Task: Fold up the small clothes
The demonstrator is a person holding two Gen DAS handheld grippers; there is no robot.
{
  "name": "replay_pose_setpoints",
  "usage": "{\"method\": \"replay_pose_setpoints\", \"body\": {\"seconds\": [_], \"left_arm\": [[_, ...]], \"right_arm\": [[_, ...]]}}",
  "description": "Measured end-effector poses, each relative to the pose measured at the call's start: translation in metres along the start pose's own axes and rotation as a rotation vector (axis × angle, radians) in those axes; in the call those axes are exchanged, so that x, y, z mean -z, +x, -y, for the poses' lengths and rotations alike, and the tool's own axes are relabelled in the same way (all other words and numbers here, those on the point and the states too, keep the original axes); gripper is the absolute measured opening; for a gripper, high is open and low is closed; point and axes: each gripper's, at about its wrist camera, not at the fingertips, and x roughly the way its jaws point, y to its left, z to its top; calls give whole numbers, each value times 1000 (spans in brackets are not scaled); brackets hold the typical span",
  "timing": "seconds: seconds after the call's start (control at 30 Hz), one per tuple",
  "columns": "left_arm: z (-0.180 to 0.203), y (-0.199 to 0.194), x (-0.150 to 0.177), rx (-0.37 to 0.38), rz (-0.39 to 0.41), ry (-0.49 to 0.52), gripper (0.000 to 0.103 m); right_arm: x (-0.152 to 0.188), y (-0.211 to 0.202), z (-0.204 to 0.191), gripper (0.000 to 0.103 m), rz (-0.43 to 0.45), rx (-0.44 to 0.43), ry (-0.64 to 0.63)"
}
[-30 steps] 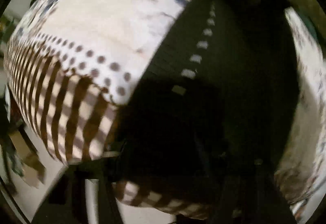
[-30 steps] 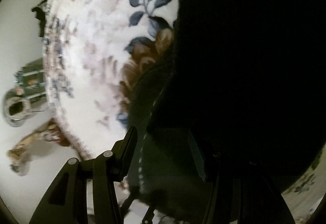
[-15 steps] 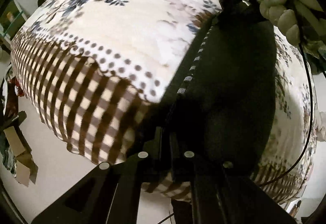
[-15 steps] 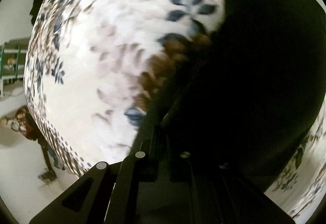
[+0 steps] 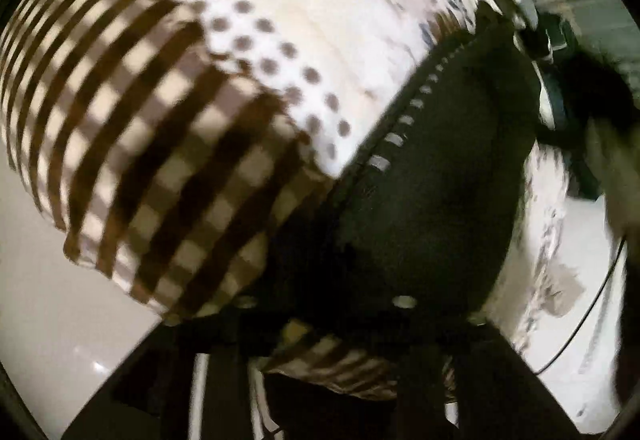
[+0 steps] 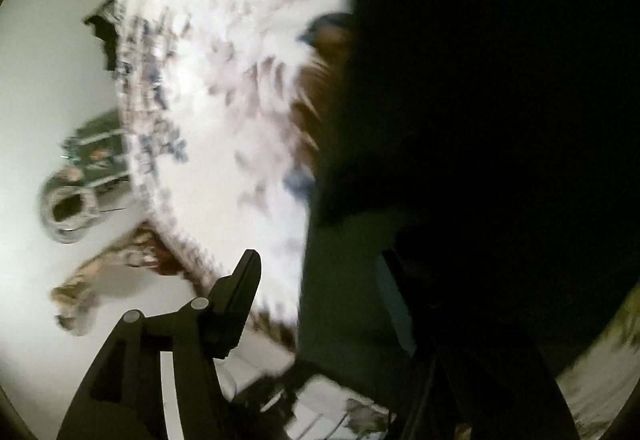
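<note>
Both grippers, left and right, clamped half a second ago, jaws now opening; dark garment released onto bed; fold laid.

Both wrist views looked steeply down from close above the dark garment on the floral bedspread. They shared those two; the left view also caught the checked border.

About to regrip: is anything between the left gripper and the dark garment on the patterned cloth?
Nothing visible. The dark garment lies directly ahead of the left gripper, whose jaws are opening, on the patterned cloth. The view is blurred, so contact is unclear.
</note>
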Motion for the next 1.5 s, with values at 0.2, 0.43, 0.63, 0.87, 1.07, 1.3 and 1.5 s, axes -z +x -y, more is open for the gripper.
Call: {"method": "replay_pose_setpoints", "body": {"seconds": [0.2, 0.43, 0.63, 0.87, 1.07, 1.3, 1.5], "left_arm": [[6, -10, -13, -21, -3, 47, 51], [41, 34, -27, -115, -70, 228, 51], [55, 50, -16, -180, -29, 400, 8], [58, 19, 3, -124, 16, 485, 6], [30, 16, 1, -51, -80, 446, 5], [61, -16, -52, -67, -72, 506, 16], [71, 31, -114, -280, 7, 575, 70]], "right_arm": [[108, -33, 102, 63, 51, 8, 196], [209, 24, 171, 63, 21, -48, 367], [240, 83, 163, 34, 89, -90, 355], [273, 94, 138, 7, 210, 34, 349], [299, 104, 147, 5, 186, 95, 394], [279, 77, 164, 47, 164, -10, 452], [246, 24, 164, 61, 292, 67, 471]]}}
